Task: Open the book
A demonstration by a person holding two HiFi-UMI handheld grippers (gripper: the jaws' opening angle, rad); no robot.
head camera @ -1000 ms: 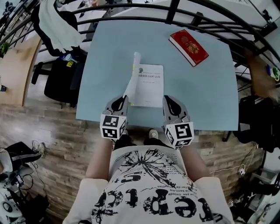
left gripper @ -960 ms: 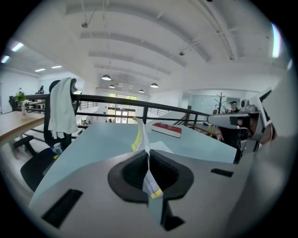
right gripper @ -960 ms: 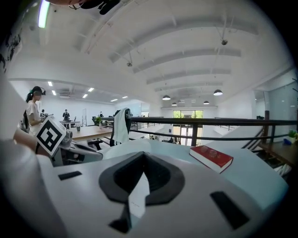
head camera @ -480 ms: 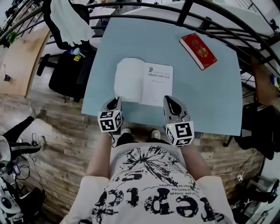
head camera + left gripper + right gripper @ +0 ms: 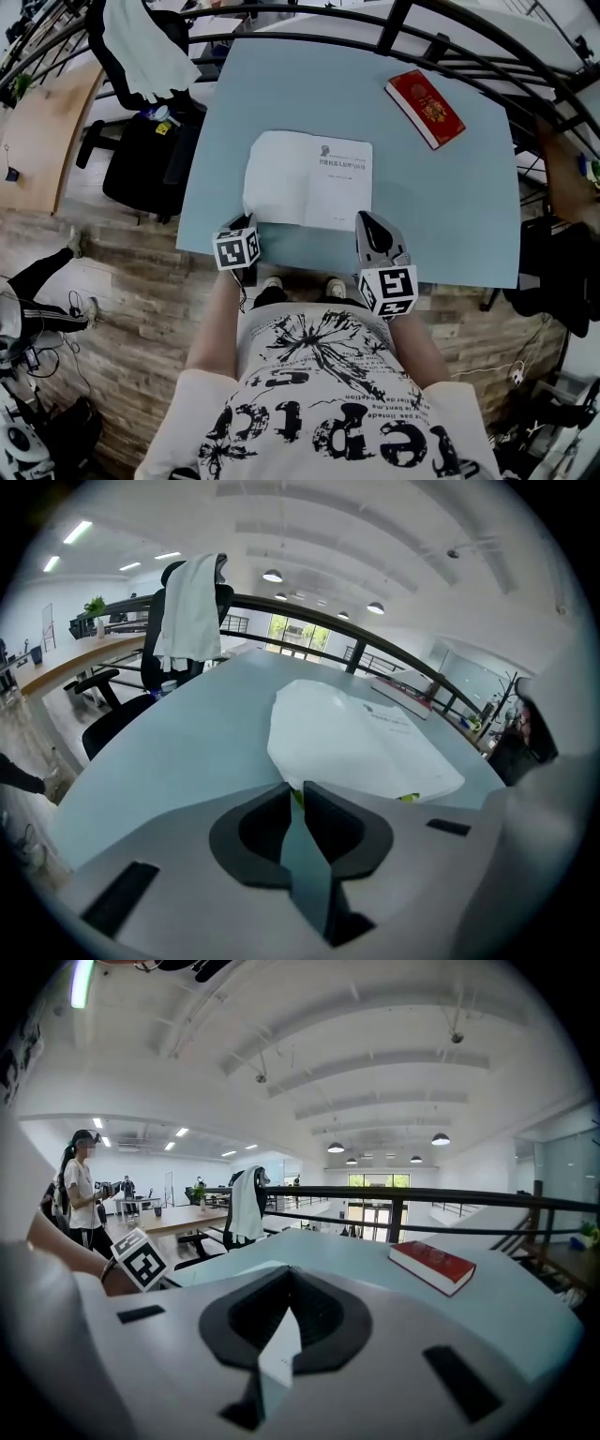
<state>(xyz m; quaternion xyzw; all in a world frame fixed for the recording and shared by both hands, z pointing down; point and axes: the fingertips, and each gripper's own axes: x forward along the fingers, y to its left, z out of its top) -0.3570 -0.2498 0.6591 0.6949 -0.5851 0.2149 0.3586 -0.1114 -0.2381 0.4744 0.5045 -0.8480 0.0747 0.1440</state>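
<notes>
The book [image 5: 309, 178] lies open and flat on the pale blue table [image 5: 450, 225], white pages up, near the table's front edge. The left gripper [image 5: 247, 222] sits just off the book's near left corner. Its jaws have just been opening and stand slightly apart, with nothing between them. The right gripper [image 5: 367, 217] points at the near right corner, jaws closed together on nothing. A red book [image 5: 427, 108] lies well apart, toward the far right corner.

bare table [image 5: 450, 206] is stretching right of the open book [image 5: 309, 180]; a red book [image 5: 427, 108] is blocking the far corner.
</notes>
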